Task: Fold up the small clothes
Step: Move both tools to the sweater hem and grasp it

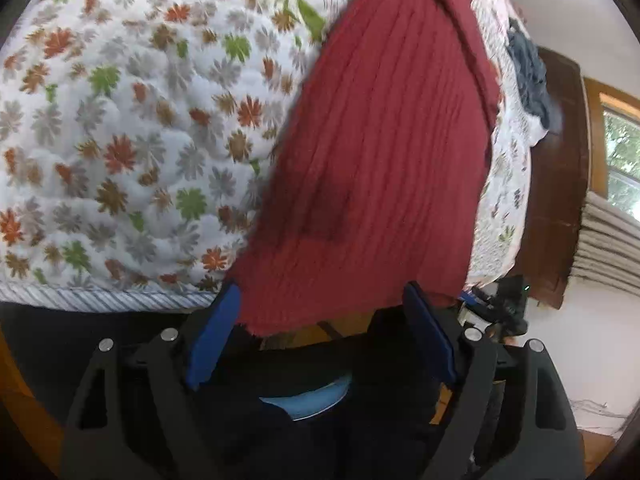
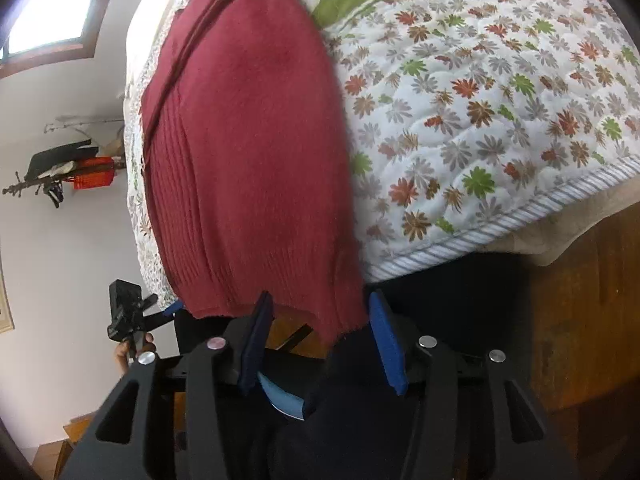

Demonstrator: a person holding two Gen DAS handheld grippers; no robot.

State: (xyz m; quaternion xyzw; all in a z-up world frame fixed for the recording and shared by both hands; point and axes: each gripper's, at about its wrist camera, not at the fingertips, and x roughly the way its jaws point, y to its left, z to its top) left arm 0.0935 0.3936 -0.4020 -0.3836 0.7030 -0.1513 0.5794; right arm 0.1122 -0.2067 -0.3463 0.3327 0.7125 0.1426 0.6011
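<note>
Both tongs stand with jaws apart — the left gripper [image 1: 322, 312] and right gripper [image 2: 320, 320] straddle the near hem of the ribbed maroon knit garment [image 1: 380, 168], lying lengthwise away across the floral quilted bedspread [image 1: 120, 140], equally near.

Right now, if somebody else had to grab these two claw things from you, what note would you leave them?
Left gripper: open, jaws either side of the red knit garment's near hem, not clamped.
Right gripper: open, at the hem's other corner.
Garment: lies lengthwise on the floral quilt, hem hanging over the bed's edge; a fold runs along one long side.
Left to do: close on both corners and fold the hem toward the far end.
</note>
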